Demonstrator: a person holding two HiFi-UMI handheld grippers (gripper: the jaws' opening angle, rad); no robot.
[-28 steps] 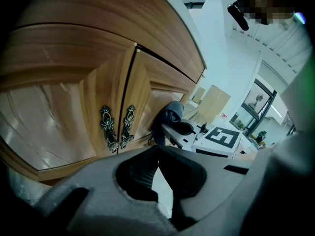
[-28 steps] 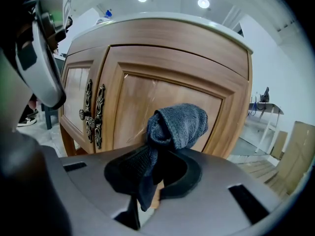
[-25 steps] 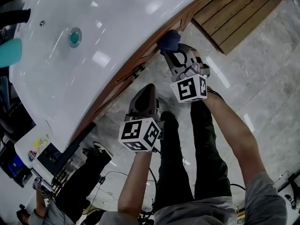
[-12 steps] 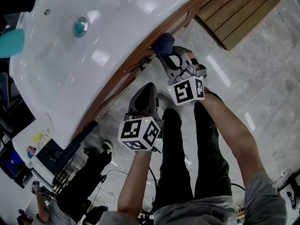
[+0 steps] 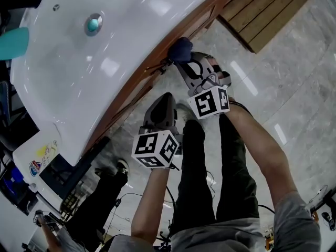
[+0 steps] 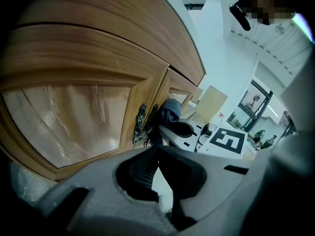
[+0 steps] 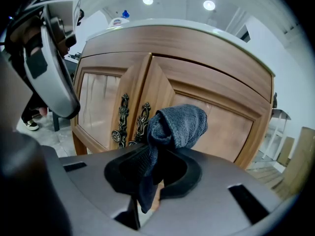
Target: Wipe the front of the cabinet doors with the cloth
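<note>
Dark cloth (image 7: pixel 174 124), pinched in the right gripper (image 7: pixel 147 173) jaws, had been slid closer to the door handles (image 7: pixel 130 124), so wiping looked underway. Left gripper (image 6: pixel 157 156) jaws were kept pressed together, empty, away from those handles.

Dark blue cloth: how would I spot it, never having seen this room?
Find the glossy white basin top and the curved wooden cabinet beneath it, with two doors meeting at ornate dark metal handles. Close by those handles, the right gripper is clamped on a bunched dark blue terry cloth. It is the only soft, dark blue thing against the wood.
</note>
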